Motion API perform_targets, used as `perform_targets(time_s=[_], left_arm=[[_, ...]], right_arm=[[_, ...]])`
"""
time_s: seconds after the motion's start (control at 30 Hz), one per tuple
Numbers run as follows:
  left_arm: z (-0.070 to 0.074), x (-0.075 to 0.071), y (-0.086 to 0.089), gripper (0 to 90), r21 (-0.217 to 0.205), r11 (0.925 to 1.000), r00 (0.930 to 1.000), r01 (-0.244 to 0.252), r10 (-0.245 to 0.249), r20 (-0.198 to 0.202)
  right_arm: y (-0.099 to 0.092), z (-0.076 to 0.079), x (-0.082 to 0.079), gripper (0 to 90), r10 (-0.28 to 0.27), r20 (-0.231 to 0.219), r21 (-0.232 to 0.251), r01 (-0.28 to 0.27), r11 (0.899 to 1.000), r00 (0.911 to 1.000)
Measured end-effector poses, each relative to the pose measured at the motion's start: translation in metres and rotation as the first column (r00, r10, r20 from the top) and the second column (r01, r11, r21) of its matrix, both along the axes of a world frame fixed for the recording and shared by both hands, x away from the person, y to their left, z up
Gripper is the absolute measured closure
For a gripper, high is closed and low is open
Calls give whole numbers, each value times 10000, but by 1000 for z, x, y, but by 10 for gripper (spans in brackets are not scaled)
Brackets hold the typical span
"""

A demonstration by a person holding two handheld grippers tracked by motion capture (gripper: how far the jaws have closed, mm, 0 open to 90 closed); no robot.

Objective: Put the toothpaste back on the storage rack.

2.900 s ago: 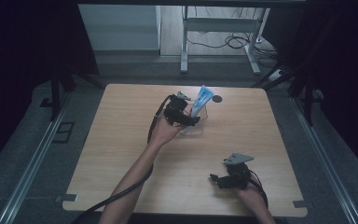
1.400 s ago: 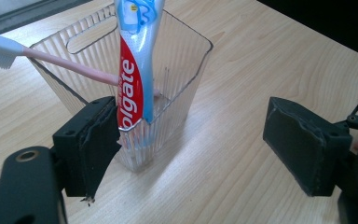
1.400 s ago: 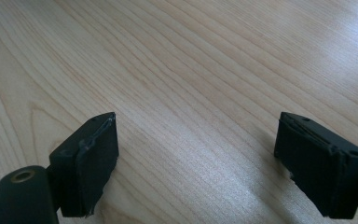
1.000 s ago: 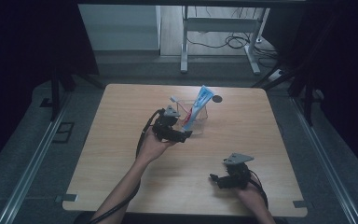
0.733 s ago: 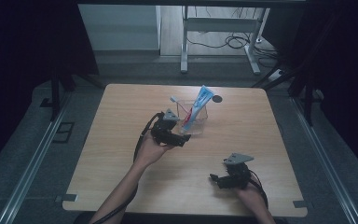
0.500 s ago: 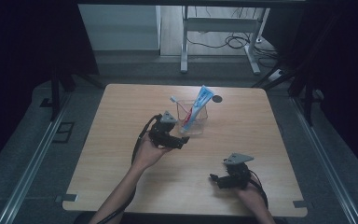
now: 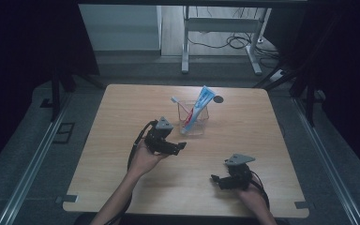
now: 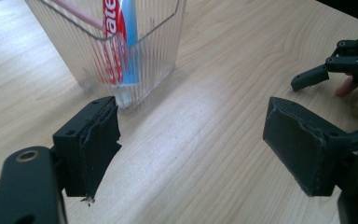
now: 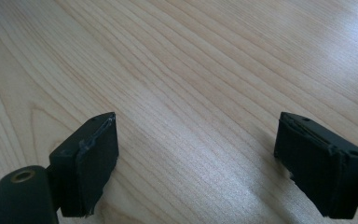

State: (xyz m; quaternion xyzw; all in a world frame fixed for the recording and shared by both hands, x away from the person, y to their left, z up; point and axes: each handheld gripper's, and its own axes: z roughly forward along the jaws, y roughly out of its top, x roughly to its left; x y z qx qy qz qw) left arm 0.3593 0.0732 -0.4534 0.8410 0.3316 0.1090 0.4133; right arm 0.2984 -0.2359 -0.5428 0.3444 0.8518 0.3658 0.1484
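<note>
We find the clear ribbed plastic cup (image 7: 193, 123), holding a red-and-blue toothpaste tube (image 7: 199, 105), mid-bench, just beyond the released left tool (image 7: 180, 146). Light, rigid, slippery: grip its walls. Right tool (image 7: 214, 178) released, near right.

Red/blue toothpaste tube (image 7: 200, 105), clear ribbed cup (image 7: 193, 125)
</note>
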Motion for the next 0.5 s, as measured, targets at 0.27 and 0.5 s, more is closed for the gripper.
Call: perform_targets(time_s=[0.27,0.5], left_arm=[[-1,-8,7,187,-34,10000,10000,-25,25,-26],[-2,-14,13,190,-78,10000,10000,-24,24,-26]], right_arm=[[0,0,0,134,15,0,-14,-15,10000,10000],[0,0,0,134,11,3,-12,-11,10000,10000]])
